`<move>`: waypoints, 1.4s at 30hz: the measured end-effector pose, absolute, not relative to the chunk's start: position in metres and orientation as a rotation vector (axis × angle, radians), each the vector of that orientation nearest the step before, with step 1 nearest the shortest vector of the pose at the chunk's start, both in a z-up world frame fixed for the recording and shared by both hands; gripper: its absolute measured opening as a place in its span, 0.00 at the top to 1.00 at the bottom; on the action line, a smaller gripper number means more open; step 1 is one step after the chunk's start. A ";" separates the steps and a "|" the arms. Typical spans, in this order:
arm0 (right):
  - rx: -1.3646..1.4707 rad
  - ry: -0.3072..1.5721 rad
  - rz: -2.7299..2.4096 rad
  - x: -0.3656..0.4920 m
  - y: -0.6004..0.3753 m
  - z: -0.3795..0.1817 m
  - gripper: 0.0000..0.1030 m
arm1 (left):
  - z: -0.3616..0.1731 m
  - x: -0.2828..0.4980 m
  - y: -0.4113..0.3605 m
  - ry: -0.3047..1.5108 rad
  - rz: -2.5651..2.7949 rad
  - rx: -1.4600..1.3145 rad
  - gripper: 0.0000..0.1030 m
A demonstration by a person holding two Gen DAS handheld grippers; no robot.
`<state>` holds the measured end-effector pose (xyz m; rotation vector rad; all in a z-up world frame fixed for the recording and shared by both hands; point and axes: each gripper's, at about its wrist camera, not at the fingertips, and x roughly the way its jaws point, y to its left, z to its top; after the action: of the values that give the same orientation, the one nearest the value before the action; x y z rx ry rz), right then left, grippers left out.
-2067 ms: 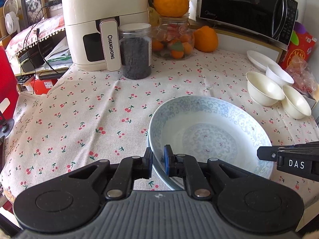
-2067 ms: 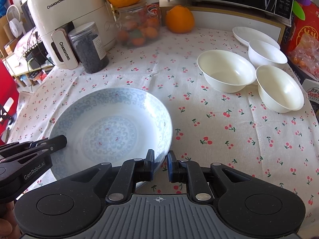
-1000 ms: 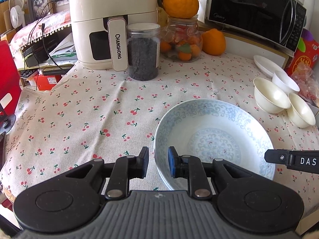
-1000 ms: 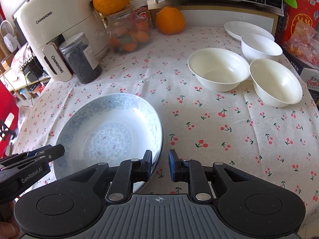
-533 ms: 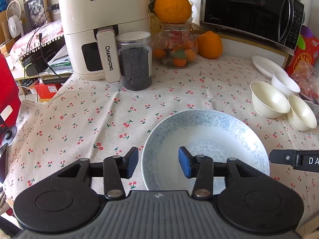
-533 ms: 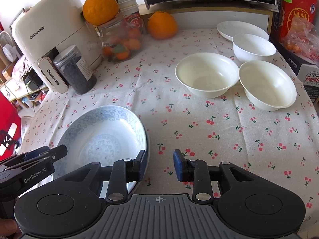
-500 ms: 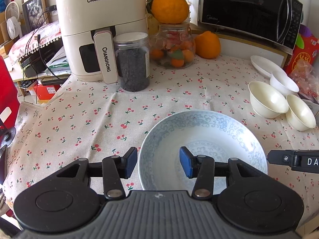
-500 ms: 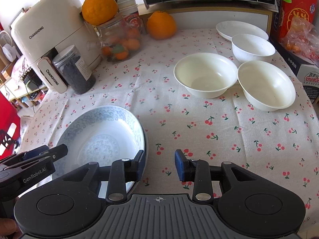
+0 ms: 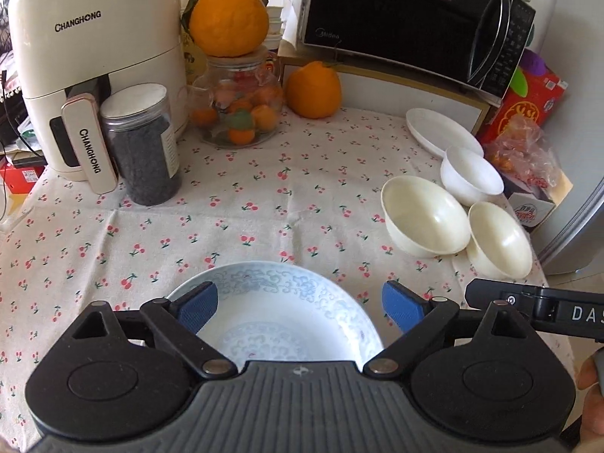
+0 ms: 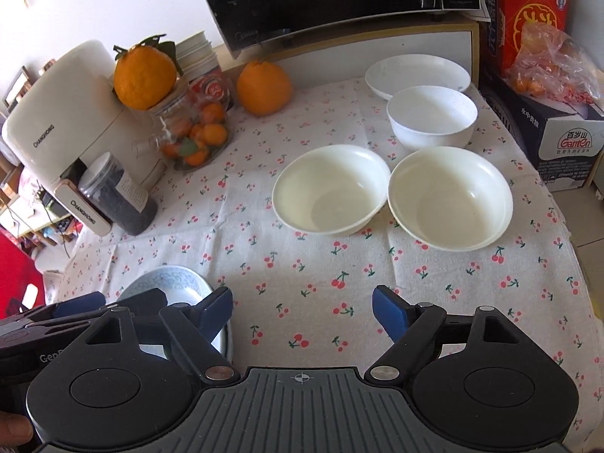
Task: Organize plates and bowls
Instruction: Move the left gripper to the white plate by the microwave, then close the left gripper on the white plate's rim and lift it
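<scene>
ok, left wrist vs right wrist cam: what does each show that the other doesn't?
Only the left wrist view: most of the blue-patterned plate, lying between the opening left claw, whose pads don't touch it, and the microwave's full front.

Only the right wrist view: the GamEn box, and bare cloth between the opening right claw.

Both: three white bowls, white dish, air fryer, dark jar, cherry tablecloth.
</scene>
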<state>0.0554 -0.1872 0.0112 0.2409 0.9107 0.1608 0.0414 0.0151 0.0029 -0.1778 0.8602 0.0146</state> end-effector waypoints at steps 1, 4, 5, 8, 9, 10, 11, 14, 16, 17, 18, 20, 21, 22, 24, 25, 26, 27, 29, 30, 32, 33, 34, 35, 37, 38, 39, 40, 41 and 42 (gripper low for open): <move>0.255 0.889 0.149 0.059 -0.196 0.017 0.16 | 0.006 0.050 0.013 0.865 0.004 -0.197 0.09; 0.308 0.830 0.091 0.072 -0.224 0.032 0.13 | 0.016 0.076 0.003 0.874 -0.029 -0.235 0.09; 0.331 0.822 0.078 0.077 -0.233 0.034 0.13 | 0.018 0.087 -0.003 0.879 -0.051 -0.241 0.09; 0.447 0.804 0.031 0.096 -0.272 0.038 0.13 | 0.020 0.117 -0.020 0.889 -0.086 -0.273 0.09; 0.476 0.805 0.014 0.102 -0.285 0.039 0.13 | 0.021 0.126 -0.026 0.887 -0.091 -0.277 0.09; 0.496 0.807 -0.005 0.109 -0.298 0.038 0.13 | 0.021 0.134 -0.031 0.886 -0.095 -0.276 0.09; 0.513 0.808 -0.027 0.115 -0.310 0.036 0.13 | 0.021 0.145 -0.038 0.885 -0.097 -0.279 0.09; 0.546 0.821 -0.082 0.134 -0.339 0.026 0.13 | 0.019 0.174 -0.052 0.884 -0.114 -0.327 0.09; 0.559 0.841 -0.099 0.148 -0.354 0.017 0.13 | 0.015 0.191 -0.059 0.889 -0.121 -0.371 0.09; 0.574 0.851 -0.101 0.156 -0.363 0.012 0.13 | 0.012 0.200 -0.062 0.892 -0.123 -0.392 0.09; 0.589 0.857 -0.097 0.162 -0.369 0.007 0.13 | 0.009 0.207 -0.064 0.896 -0.120 -0.405 0.09; 0.607 0.869 -0.114 0.173 -0.380 -0.002 0.13 | 0.002 0.223 -0.068 0.910 -0.109 -0.421 0.10; 0.619 0.879 -0.130 0.180 -0.386 -0.008 0.13 | 0.000 0.231 -0.070 0.913 -0.103 -0.431 0.11; 0.629 0.884 -0.139 0.186 -0.390 -0.013 0.13 | -0.002 0.240 -0.071 0.912 -0.103 -0.440 0.11; 0.653 0.880 -0.142 0.199 -0.398 -0.020 0.13 | -0.005 0.256 -0.074 0.909 -0.099 -0.454 0.11; 0.670 0.874 -0.136 0.206 -0.401 -0.023 0.14 | -0.006 0.264 -0.076 0.903 -0.096 -0.465 0.11; 0.688 0.868 -0.125 0.214 -0.404 -0.027 0.14 | -0.007 0.272 -0.080 0.900 -0.097 -0.472 0.11; 0.704 0.859 -0.121 0.221 -0.407 -0.030 0.15 | -0.008 0.278 -0.083 0.901 -0.102 -0.475 0.11; 0.718 0.843 -0.124 0.233 -0.411 -0.035 0.18 | -0.010 0.295 -0.094 0.904 -0.124 -0.474 0.12; 0.721 0.838 -0.123 0.239 -0.413 -0.037 0.23 | -0.012 0.301 -0.098 0.904 -0.119 -0.472 0.14; 0.736 0.830 -0.121 0.249 -0.417 -0.042 0.30 | -0.019 0.314 -0.104 0.911 -0.100 -0.476 0.22; 0.744 0.827 -0.124 0.254 -0.419 -0.044 0.36 | -0.023 0.319 -0.106 0.923 -0.101 -0.487 0.24; 0.749 0.823 -0.124 0.257 -0.420 -0.047 0.42 | -0.028 0.324 -0.108 0.932 -0.105 -0.503 0.29; 0.749 0.824 -0.122 0.263 -0.421 -0.052 0.45 | -0.033 0.329 -0.109 0.942 -0.112 -0.524 0.34; 0.753 0.837 -0.117 0.270 -0.423 -0.059 0.52 | -0.042 0.337 -0.113 0.957 -0.127 -0.545 0.38; 0.761 0.842 -0.110 0.274 -0.424 -0.063 0.53 | -0.046 0.341 -0.115 0.960 -0.123 -0.547 0.41; 0.772 0.841 -0.103 0.277 -0.425 -0.066 0.53 | -0.049 0.344 -0.116 0.962 -0.114 -0.549 0.43; 0.782 0.839 -0.097 0.280 -0.426 -0.067 0.53 | -0.052 0.346 -0.117 0.960 -0.110 -0.558 0.47; 0.795 0.833 -0.089 0.284 -0.427 -0.069 0.53 | -0.054 0.347 -0.117 0.955 -0.114 -0.569 0.50; 0.805 0.828 -0.077 0.287 -0.427 -0.069 0.53 | -0.056 0.349 -0.118 0.953 -0.122 -0.578 0.52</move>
<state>0.2870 -0.4267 -0.0692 0.8045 0.8277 -0.0769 0.3495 -0.1183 -0.0557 -0.5777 0.9528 -0.1219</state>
